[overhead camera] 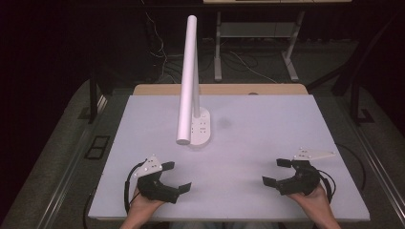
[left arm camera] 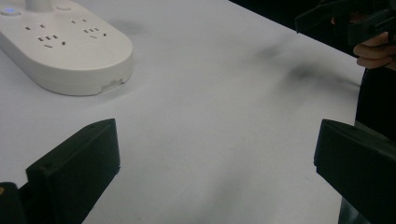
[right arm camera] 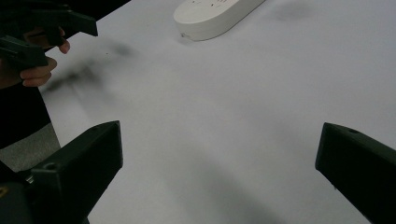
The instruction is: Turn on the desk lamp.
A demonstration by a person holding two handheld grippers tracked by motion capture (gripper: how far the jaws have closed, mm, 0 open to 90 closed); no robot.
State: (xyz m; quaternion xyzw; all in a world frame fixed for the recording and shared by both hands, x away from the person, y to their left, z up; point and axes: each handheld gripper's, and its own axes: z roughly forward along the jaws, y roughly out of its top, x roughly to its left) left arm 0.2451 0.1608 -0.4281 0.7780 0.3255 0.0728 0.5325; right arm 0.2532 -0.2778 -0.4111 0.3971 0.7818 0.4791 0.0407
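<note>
A white desk lamp is standing on the pale bench, left of centre and towards the far half, well apart from both hands. Its oval base (which carries sockets on its top face) is lying with its long axis running near to far. The lamp's long tubular head is following roughly the same line: its near end is hanging over the near-left edge of the base, and the tube is slanting up and away towards the far side.

The left hand-held gripper is resting at the near left of the bench with its jaws standing wide and nothing between them; in the left gripper view the base is showing up ahead and to the left. The right hand-held gripper is sitting at the near right, jaws equally wide and bare, with the base far off at the top of its own view.

Judging the risks: the lamp is looking top-heavy, with a long head riding over a small base, so a push high on the tube is likely to tip the whole thing or swing the head. A jaw closing on the smooth round tube may also slip along it. Reaching in from the near left is bringing the gripper under the overhanging near end, where a bump could happen.
</note>
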